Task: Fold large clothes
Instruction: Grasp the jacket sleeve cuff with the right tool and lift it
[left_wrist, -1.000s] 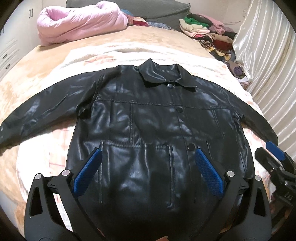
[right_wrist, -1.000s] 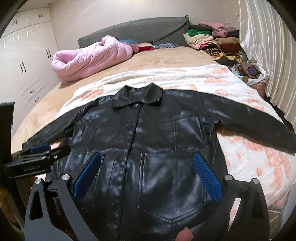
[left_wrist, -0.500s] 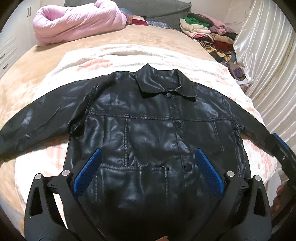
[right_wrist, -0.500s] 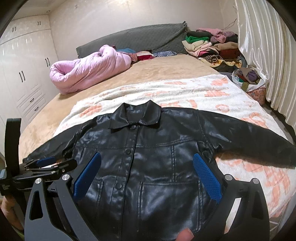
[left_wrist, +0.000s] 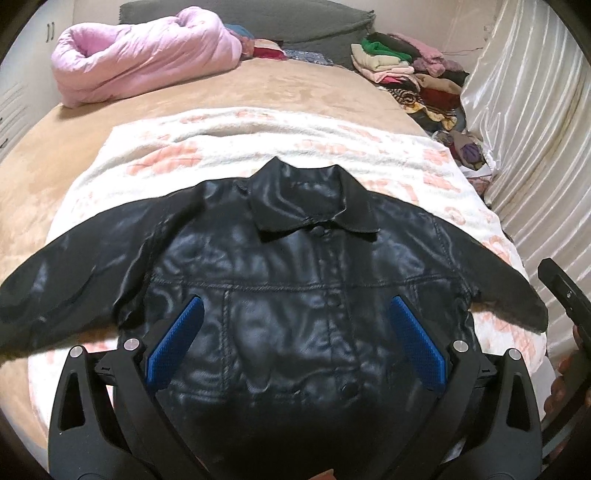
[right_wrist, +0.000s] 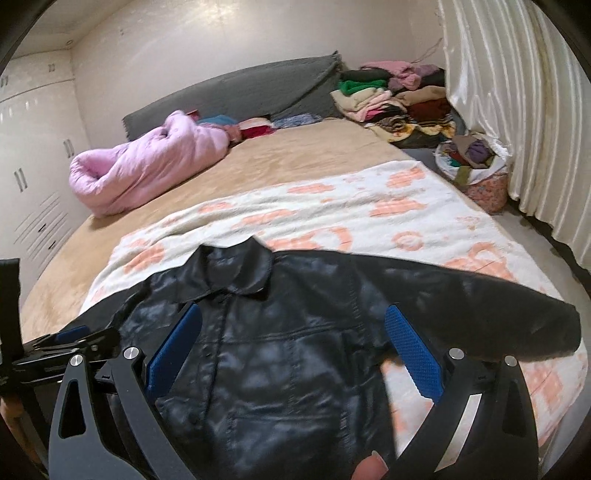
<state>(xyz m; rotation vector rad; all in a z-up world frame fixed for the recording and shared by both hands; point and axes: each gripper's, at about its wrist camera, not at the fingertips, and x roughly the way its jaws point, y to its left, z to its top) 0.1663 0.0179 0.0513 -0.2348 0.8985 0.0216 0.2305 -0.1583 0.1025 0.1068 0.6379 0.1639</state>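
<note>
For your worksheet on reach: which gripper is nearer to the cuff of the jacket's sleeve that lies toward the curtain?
Right. The right gripper hangs just inside that cuff, over the jacket front. The left gripper sits over the other half, farther away.

A white blanket with orange flower shapes (left_wrist: 258, 155) spreads across the middle of the frame over a tan bedspread (left_wrist: 295, 88). A rolled pink quilt (left_wrist: 140, 62) sits at the upper left, in front of a grey headboard (right_wrist: 236, 92). Stacked folded clothes (left_wrist: 406, 74) fill the upper right. Shiny cream curtains (right_wrist: 517, 110) hang along the right edge, a basket of garments (right_wrist: 476, 166) at their foot. White wardrobe doors (right_wrist: 33, 158) line the left.
</note>
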